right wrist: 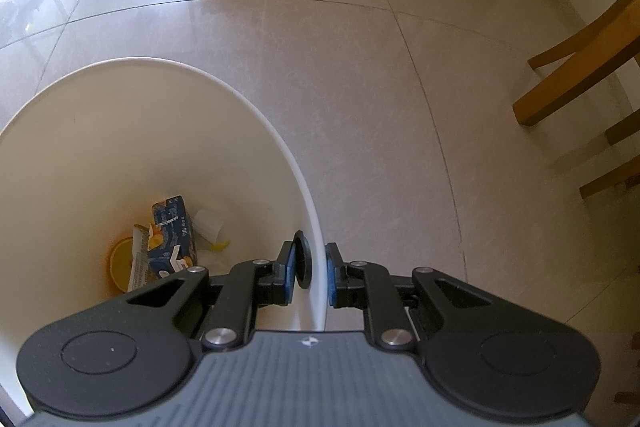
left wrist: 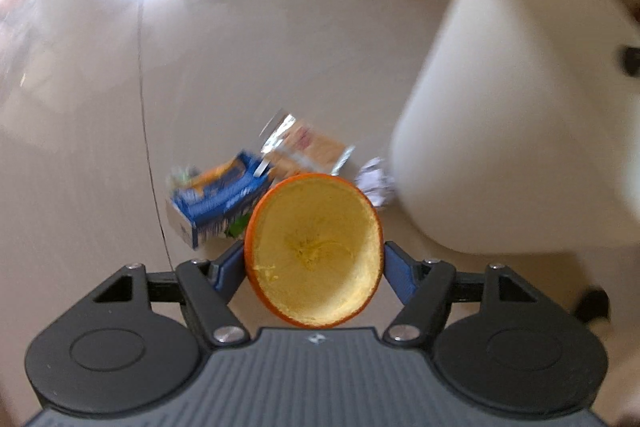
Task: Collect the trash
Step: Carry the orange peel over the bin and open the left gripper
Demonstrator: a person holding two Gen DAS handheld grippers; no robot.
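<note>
My left gripper [left wrist: 314,255] is shut on a hollowed orange peel half [left wrist: 314,251], its pale inside facing the camera, held above the floor. Behind it on the tiles lie a blue carton [left wrist: 218,199], a foil snack wrapper [left wrist: 304,147] and a crumpled white paper [left wrist: 374,183]. The white bin [left wrist: 512,99] rises at the right, blurred. My right gripper [right wrist: 308,275] is shut on the white bin's rim [right wrist: 316,267], one finger inside and one outside. Inside the bin lie a blue juice carton [right wrist: 172,239], an orange peel [right wrist: 120,263] and a white paper scrap [right wrist: 208,223].
Glossy beige floor tiles [right wrist: 360,87] stretch all around, with bright glare at the far left. Wooden chair legs [right wrist: 580,83] stand at the right in the right wrist view. Coloured items line the far edge of the floor.
</note>
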